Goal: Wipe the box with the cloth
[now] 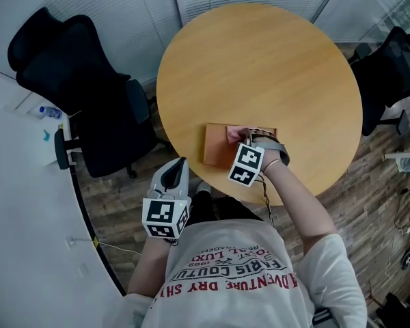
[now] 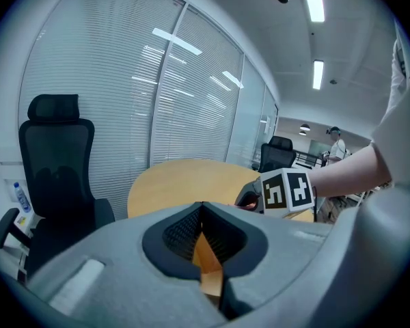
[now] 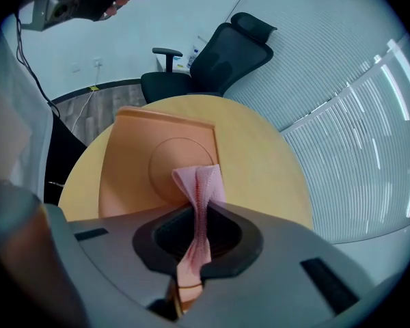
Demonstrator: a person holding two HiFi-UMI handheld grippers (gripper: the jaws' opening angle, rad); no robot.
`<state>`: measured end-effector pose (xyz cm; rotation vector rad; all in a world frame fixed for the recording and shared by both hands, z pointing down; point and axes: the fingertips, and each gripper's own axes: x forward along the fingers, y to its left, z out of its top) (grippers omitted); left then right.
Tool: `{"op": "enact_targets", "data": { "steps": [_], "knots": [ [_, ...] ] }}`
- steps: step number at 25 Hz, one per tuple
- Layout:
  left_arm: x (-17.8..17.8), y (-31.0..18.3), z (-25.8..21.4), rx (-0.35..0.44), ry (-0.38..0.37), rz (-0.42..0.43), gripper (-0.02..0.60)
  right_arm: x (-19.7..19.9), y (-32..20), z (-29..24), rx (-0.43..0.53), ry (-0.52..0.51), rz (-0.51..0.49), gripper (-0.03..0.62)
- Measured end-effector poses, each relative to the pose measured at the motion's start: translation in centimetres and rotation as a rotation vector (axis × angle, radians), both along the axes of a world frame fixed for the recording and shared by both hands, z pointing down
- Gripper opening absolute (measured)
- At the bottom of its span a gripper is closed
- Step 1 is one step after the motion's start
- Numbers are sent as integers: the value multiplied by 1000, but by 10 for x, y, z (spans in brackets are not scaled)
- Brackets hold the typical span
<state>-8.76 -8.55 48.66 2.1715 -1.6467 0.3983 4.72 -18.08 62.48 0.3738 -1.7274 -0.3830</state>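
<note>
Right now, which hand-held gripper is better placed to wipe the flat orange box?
Right. The right hand-held gripper clamps the pink cloth on the flat orange box; the left hand-held gripper is shut, empty, off the round wooden table.

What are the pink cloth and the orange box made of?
The pink cloth looks like soft fabric: it folds and bunches where the right hand-held gripper pinches it. The orange box looks like smooth matte wood or plastic: flat, even colour, no shine; I can't tell which.

The grey left claw (image 1: 182,162) and right claw (image 1: 242,137) bear black-and-white marker cubes (image 1: 165,217); the T-shirt (image 1: 239,282) is white.
</note>
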Motion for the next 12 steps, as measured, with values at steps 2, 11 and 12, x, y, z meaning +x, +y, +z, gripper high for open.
{"op": "enact_targets", "data": {
  "steps": [2, 11, 12],
  "knots": [
    [0, 0, 2, -6, 3, 2, 9, -2, 1, 0, -4, -3, 10, 29],
    [13, 1, 8, -15, 8, 44, 9, 6, 22, 0, -25, -15, 35, 29],
    [15, 1, 8, -15, 8, 49, 9, 7, 25, 0, -28, -14, 37, 29]
  ]
}}
